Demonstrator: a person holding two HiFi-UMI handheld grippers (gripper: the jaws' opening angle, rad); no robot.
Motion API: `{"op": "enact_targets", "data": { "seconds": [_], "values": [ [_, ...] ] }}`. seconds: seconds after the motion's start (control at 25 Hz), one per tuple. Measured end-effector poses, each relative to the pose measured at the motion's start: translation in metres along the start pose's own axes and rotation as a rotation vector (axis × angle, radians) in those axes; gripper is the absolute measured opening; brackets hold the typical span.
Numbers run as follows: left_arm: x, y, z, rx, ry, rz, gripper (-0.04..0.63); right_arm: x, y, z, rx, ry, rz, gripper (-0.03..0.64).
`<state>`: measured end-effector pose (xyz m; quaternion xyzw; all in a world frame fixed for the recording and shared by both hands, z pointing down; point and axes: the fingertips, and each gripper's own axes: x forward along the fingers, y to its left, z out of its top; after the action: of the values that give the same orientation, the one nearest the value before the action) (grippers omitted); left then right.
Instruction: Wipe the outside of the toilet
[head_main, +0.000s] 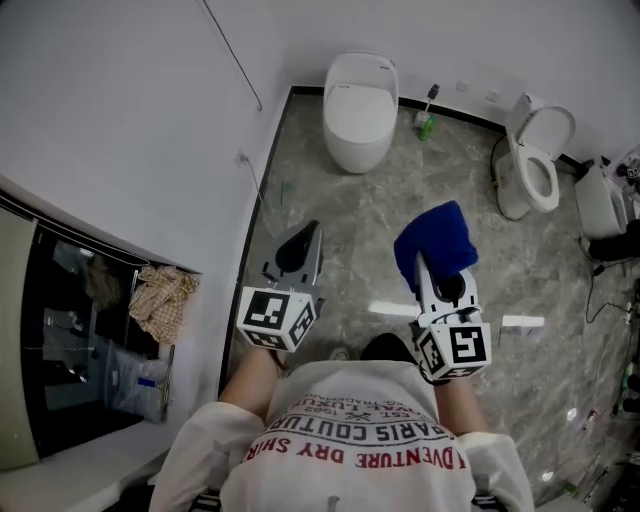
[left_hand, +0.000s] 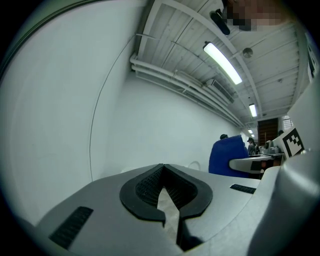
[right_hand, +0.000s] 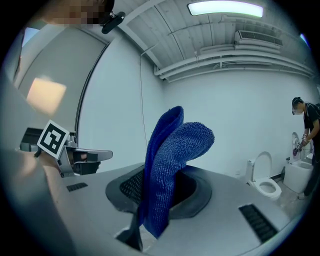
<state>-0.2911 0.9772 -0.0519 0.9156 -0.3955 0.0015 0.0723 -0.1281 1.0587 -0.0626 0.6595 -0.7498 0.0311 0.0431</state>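
A white toilet (head_main: 360, 108) with its lid down stands against the far wall, well ahead of both grippers. My right gripper (head_main: 428, 265) is shut on a folded blue cloth (head_main: 437, 243), which sticks up out of the jaws (right_hand: 172, 160). My left gripper (head_main: 303, 240) is held at the same height to the left, with its black pads (left_hand: 145, 187) meeting at the tips and nothing between them. In the left gripper view the blue cloth (left_hand: 227, 155) shows off to the right. Both grippers hang above the marbled floor, apart from the toilet.
A second toilet (head_main: 533, 160) with its lid up stands at the far right, also seen as the toilet (right_hand: 265, 182). A green toilet brush (head_main: 426, 122) stands between the two. A white wall (head_main: 150, 120) runs along the left. A person (right_hand: 307, 127) stands at the far right.
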Motion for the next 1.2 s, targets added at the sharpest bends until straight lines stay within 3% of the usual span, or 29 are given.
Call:
{"op": "enact_targets", "data": {
  "seconds": [0.2,0.4,0.92,1.2],
  "values": [
    [0.029,0.015,-0.010,-0.006,0.023,0.023,0.006,0.036,-0.020,-0.011,0.021,0.018,0.018,0.086],
    [0.094,0.038,-0.009,0.001,0.040,0.059,0.006,0.103,-0.066,-0.013,0.055,0.018,0.048,0.086],
    [0.367,0.107,0.036,-0.002,0.003,0.098,0.006,0.337,-0.249,0.026,0.035,-0.008,0.099,0.086],
    [0.475,0.164,0.035,-0.029,0.025,0.127,0.006,0.444,-0.306,0.027,0.035,0.020,0.100,0.086]
  ]
}}
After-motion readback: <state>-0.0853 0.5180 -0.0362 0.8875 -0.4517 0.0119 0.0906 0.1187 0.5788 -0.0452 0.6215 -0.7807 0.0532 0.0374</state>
